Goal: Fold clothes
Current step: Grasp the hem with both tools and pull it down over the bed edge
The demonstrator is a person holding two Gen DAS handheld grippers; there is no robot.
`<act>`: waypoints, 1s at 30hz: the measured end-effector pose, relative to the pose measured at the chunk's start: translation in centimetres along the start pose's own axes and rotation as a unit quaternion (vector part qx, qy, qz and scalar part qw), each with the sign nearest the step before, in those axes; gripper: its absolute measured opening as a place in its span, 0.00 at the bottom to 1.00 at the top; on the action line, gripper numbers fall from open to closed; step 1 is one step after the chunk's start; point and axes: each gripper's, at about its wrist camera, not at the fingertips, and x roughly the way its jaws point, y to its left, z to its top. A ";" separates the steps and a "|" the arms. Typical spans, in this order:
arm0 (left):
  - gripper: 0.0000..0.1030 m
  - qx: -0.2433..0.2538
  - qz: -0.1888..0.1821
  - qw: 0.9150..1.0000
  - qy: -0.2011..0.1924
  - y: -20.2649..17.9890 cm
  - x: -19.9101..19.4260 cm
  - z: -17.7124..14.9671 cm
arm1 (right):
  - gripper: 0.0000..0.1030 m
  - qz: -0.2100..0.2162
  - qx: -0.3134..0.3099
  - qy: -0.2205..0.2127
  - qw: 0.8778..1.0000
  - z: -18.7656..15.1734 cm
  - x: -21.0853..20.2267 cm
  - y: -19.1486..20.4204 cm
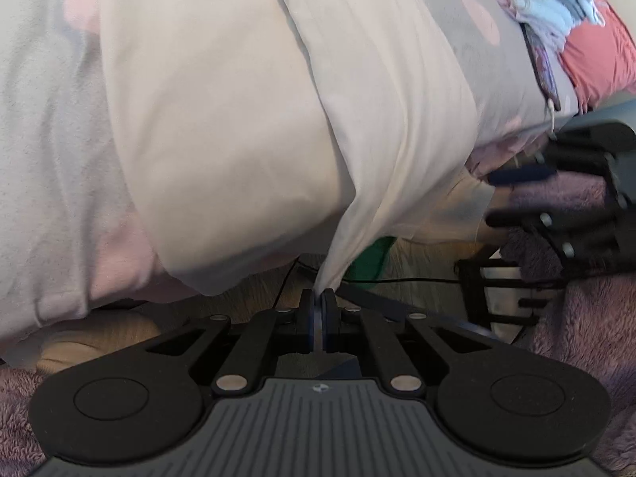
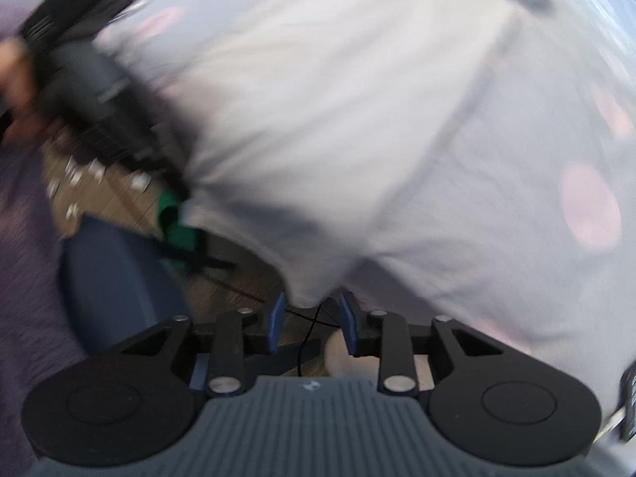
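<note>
A cream garment (image 1: 238,119) lies across a grey sheet with pink dots (image 1: 481,24), and its near edge hangs over the side. My left gripper (image 1: 322,298) is shut on one lower corner of that edge, which rises from the pads in a tight fold. To the right, my right gripper (image 1: 493,196) stands open beside the hanging edge. In the blurred right wrist view the garment (image 2: 318,119) fills the frame. Its other lower corner hangs at the tips of my right gripper (image 2: 312,320), whose blue pads stand apart and do not press it. The left gripper (image 2: 175,179) shows at the upper left, held by a hand.
A heap of light blue and pink clothes (image 1: 564,4) and a red cloth (image 1: 596,51) lie at the far right of the sheet. Below the edge are a wooden floor, a black cable (image 1: 397,280), a green object (image 2: 177,226), a dark blue seat (image 2: 115,278) and purple fluffy fabric (image 1: 576,338).
</note>
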 end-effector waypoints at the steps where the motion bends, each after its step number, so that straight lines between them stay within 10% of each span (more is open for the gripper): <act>1: 0.01 0.001 0.000 1.000 0.000 -0.1 0.1 0.0 | 0.48 0.003 0.009 -0.001 1.000 0.0 0.5 -0.7; 9: 0.02 0.041 -0.003 0.999 -0.012 -1.2 0.4 0.0 | 0.45 0.040 0.009 -0.026 0.999 0.3 4.9 -2.0; 13: 0.08 0.075 0.016 0.996 -0.036 -2.4 0.5 0.1 | 0.03 0.061 0.048 -0.020 0.997 0.2 5.8 -2.0; 30: 0.00 0.042 0.078 0.996 0.021 -0.8 0.4 0.3 | 0.09 0.044 0.071 0.051 0.995 0.0 5.4 -0.6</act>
